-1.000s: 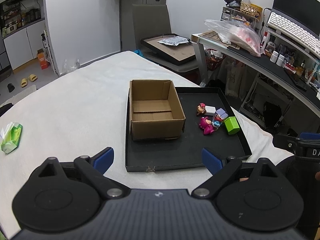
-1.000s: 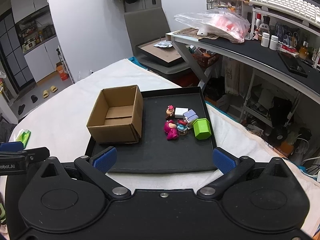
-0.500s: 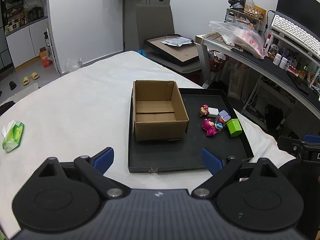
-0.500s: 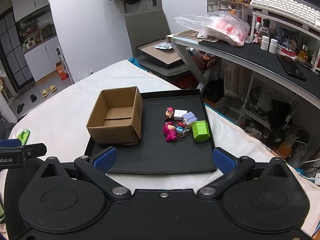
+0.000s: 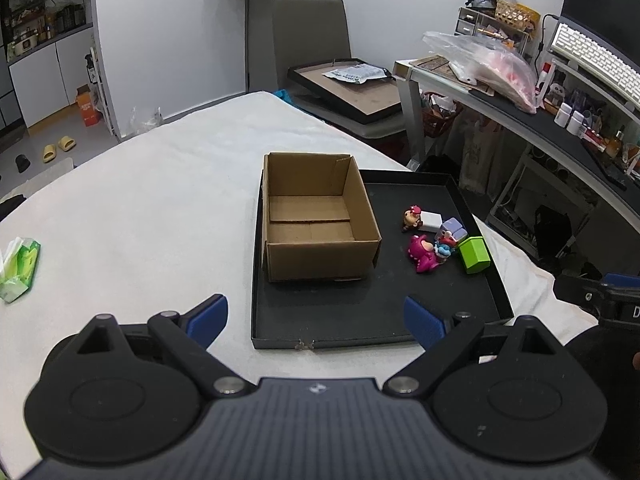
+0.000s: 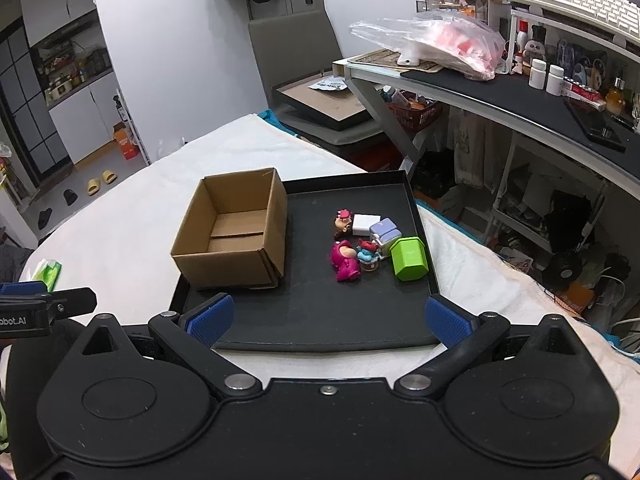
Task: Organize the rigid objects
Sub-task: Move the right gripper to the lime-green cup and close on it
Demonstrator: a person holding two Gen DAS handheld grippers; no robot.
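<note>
An empty open cardboard box [image 5: 316,216] [image 6: 236,228] stands on the left part of a black tray [image 5: 360,312] [image 6: 320,312]. To its right on the tray lie small toys in a cluster: a pink bear figure [image 5: 422,253] [image 6: 345,260], a green block [image 5: 474,255] [image 6: 409,258], a white block [image 6: 366,224], a lilac block [image 6: 385,232], a brown figure [image 6: 343,222] and a small blue-red figure [image 6: 368,254]. My left gripper [image 5: 316,318] is open and empty before the tray's near edge. My right gripper [image 6: 326,320] is open and empty over the tray's near edge.
The tray lies on a white cloth-covered table [image 5: 140,200]. A green tissue pack [image 5: 20,268] lies at the table's left. A cluttered desk [image 6: 520,96] with a keyboard and a plastic bag stands to the right. A chair with a framed board [image 5: 352,88] is behind.
Both grippers have drifted slightly, so the tray and box sit a little differently in view. Both stay open and empty. The toys and box have not moved.
</note>
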